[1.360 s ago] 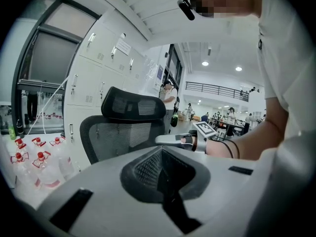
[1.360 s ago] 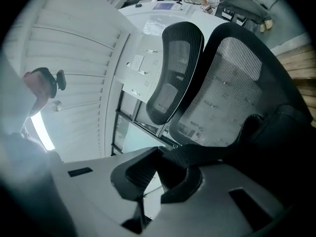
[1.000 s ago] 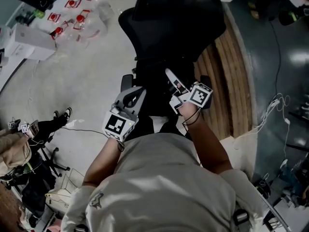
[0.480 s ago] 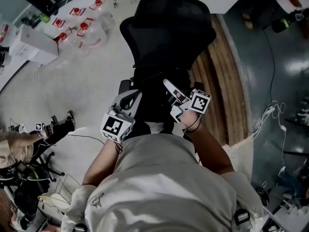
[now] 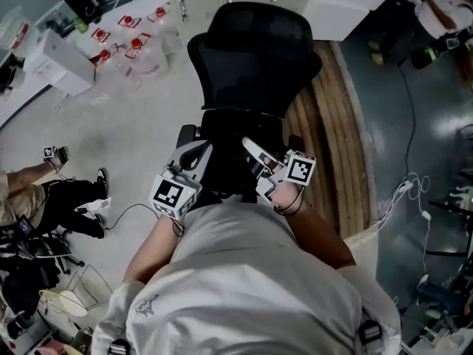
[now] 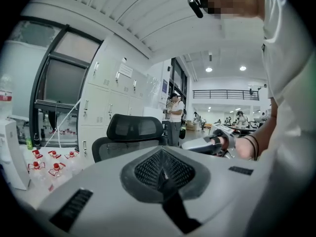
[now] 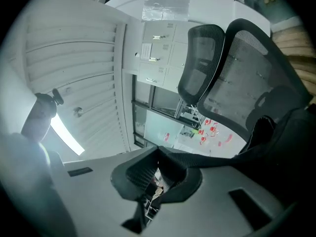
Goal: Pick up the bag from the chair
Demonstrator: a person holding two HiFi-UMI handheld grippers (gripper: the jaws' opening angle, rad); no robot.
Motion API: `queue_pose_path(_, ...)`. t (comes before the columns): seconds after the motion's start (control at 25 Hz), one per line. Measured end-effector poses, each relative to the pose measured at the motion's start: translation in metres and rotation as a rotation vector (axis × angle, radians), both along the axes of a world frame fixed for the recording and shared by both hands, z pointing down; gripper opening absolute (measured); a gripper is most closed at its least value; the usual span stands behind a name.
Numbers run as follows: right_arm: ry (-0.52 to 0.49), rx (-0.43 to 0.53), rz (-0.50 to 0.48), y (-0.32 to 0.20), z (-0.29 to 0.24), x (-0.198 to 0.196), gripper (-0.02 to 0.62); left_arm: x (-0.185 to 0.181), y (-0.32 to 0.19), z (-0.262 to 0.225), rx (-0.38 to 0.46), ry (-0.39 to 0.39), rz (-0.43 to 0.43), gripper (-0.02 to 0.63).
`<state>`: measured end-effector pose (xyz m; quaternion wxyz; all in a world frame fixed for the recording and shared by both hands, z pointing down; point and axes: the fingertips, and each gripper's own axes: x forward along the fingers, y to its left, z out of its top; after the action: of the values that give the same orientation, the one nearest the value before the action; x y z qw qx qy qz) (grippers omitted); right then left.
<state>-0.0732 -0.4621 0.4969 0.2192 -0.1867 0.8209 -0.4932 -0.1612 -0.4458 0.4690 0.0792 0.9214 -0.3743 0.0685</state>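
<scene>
Over the chair [image 5: 255, 58] seat: right gripper [image 7: 157, 176] holds the bag's strap [image 7: 232, 152].
Right fingers clenched on the black strap, which runs to the bag [image 7: 291, 132] on the seat. Left gripper [image 6: 162, 171] fingers pressed together, nothing between them, just left of the right gripper.

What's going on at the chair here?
A person stands at a black mesh office chair with a handheld gripper in each hand. The right gripper has its jaws shut on a black strap, which runs to what looks like a dark bag on the seat. The left gripper is shut on nothing, held beside it. The bag doesn't look lifted yet.
</scene>
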Motion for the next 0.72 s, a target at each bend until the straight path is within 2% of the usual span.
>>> queue_pose_path(0.44, 0.010, 0.048, -0.191, 0.066, -0.016, 0.005, 0.032, 0.014, 0.068, -0.004, 0.021, -0.049, -0.133, 0.008)
queue_pose_path(0.56, 0.013, 0.030, -0.222, 0.085, -0.016, 0.014, 0.032, 0.021, 0.094, 0.000, 0.007, -0.055, -0.172, 0.007)
queue_pose_path(0.72, 0.016, 0.042, -0.233, 0.113, -0.021, 0.022, 0.032, 0.022, 0.125, -0.004, 0.022, -0.069, -0.179, 0.007)
